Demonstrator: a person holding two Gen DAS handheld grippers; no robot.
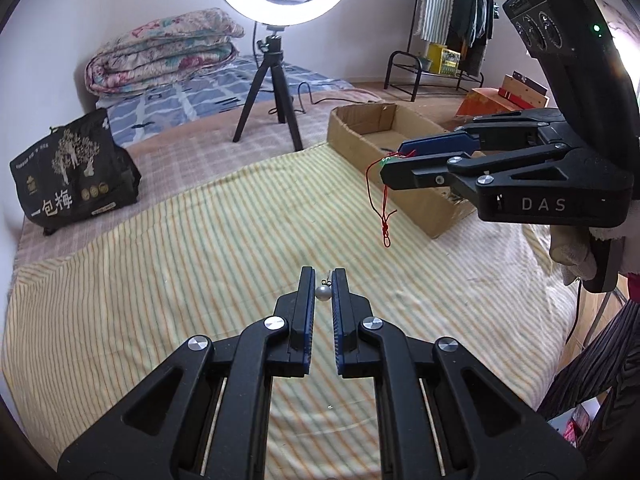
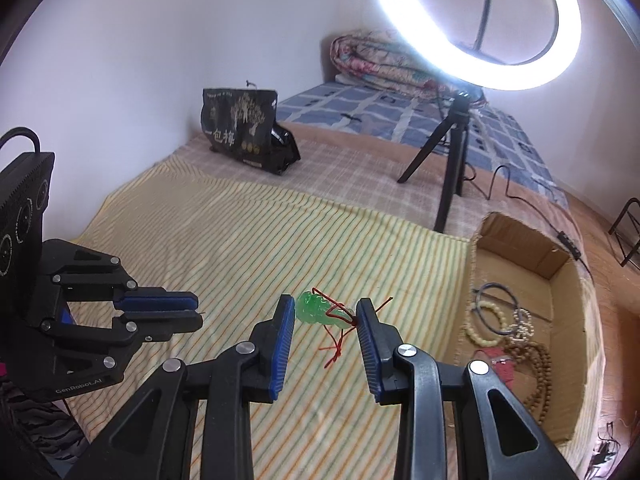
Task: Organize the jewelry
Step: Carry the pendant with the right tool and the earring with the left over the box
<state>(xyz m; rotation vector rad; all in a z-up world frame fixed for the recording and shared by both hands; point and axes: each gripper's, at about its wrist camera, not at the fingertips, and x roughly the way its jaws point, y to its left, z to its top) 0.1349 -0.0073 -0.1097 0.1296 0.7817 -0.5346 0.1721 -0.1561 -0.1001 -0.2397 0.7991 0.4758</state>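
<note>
My left gripper [image 1: 322, 276] is shut on a small silver pearl earring [image 1: 322, 293], held above the striped cloth [image 1: 200, 248]. My right gripper [image 2: 325, 308] is shut on a green jade pendant [image 2: 318, 311] with a red cord [image 2: 336, 348] that hangs below it. In the left wrist view the right gripper [image 1: 390, 160] hovers at the near edge of the cardboard box [image 1: 360, 136], cord [image 1: 380, 208] dangling. The box [image 2: 520, 248] holds several bead bracelets [image 2: 490, 318] and a brown bead necklace [image 2: 536, 364]. The left gripper [image 2: 196, 308] shows at the left of the right wrist view.
A ring light on a black tripod [image 1: 272, 92] stands behind the cloth. A black printed bag [image 1: 74, 172] sits at far left. A folded quilt [image 1: 160, 48] lies by the wall. A clothes rack [image 1: 456, 20] stands at back right.
</note>
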